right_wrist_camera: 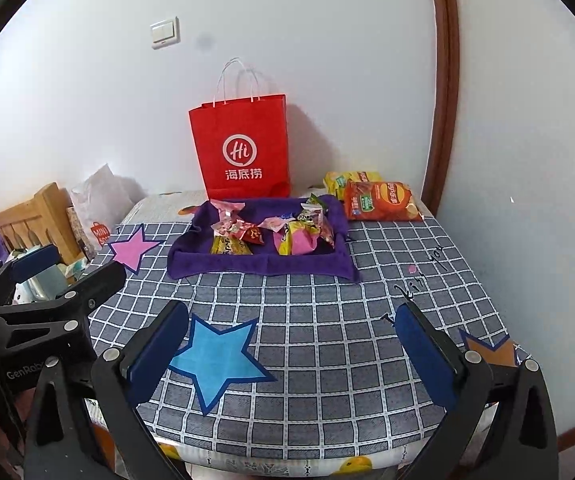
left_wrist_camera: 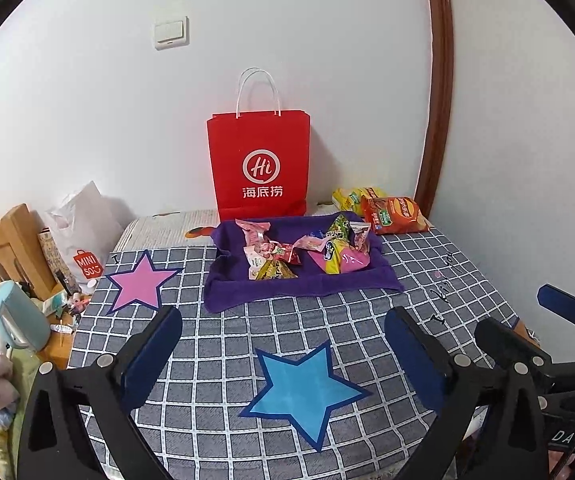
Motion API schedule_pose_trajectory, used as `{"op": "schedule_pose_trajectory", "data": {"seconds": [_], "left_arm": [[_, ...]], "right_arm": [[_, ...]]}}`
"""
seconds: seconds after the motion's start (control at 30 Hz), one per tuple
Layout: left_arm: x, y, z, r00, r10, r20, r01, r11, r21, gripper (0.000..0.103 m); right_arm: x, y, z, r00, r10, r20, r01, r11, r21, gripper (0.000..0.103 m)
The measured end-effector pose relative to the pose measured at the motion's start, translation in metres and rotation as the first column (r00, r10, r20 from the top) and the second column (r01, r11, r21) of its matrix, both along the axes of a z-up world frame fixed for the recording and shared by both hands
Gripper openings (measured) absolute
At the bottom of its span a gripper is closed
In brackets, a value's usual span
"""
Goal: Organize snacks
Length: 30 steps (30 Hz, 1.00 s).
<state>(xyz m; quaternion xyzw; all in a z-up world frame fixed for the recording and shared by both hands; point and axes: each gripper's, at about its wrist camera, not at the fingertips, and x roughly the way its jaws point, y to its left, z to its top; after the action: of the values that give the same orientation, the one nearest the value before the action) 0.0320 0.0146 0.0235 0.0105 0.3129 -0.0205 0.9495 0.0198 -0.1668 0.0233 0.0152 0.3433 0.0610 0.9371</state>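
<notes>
Several small snack packets (left_wrist_camera: 307,254) (right_wrist_camera: 271,234) lie in a purple cloth tray (left_wrist_camera: 279,290) (right_wrist_camera: 247,270) at the back of the checked table. An orange chip bag (left_wrist_camera: 391,216) (right_wrist_camera: 381,200) and a yellow bag (left_wrist_camera: 353,196) (right_wrist_camera: 339,180) lie to the tray's right. A red paper bag (left_wrist_camera: 259,164) (right_wrist_camera: 241,148) stands behind the tray against the wall. My left gripper (left_wrist_camera: 283,356) (right_wrist_camera: 67,276) is open and empty above a blue star (left_wrist_camera: 303,392) (right_wrist_camera: 215,360). My right gripper (right_wrist_camera: 291,356) (left_wrist_camera: 527,320) is open and empty near the table's front.
A pink star (left_wrist_camera: 137,284) (right_wrist_camera: 133,248) lies at the table's left and an orange star (right_wrist_camera: 491,350) at its front right corner. A wooden bed frame (left_wrist_camera: 3,248), a white Miniso bag (left_wrist_camera: 83,236) and clutter stand left of the table. The wall is behind and to the right.
</notes>
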Motion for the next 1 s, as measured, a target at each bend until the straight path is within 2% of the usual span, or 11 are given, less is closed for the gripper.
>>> {"op": "schedule_pose_trajectory", "data": {"seconds": [1.0], "left_arm": [[-0.0032,-0.0017,0.0051,1.000,0.010,0.000,-0.010,1.000,-0.010,0.102]], "right_arm": [[-0.0037,-0.0084,0.0020,1.000,-0.020,0.002,0.020,1.000,0.005,0.102]]}}
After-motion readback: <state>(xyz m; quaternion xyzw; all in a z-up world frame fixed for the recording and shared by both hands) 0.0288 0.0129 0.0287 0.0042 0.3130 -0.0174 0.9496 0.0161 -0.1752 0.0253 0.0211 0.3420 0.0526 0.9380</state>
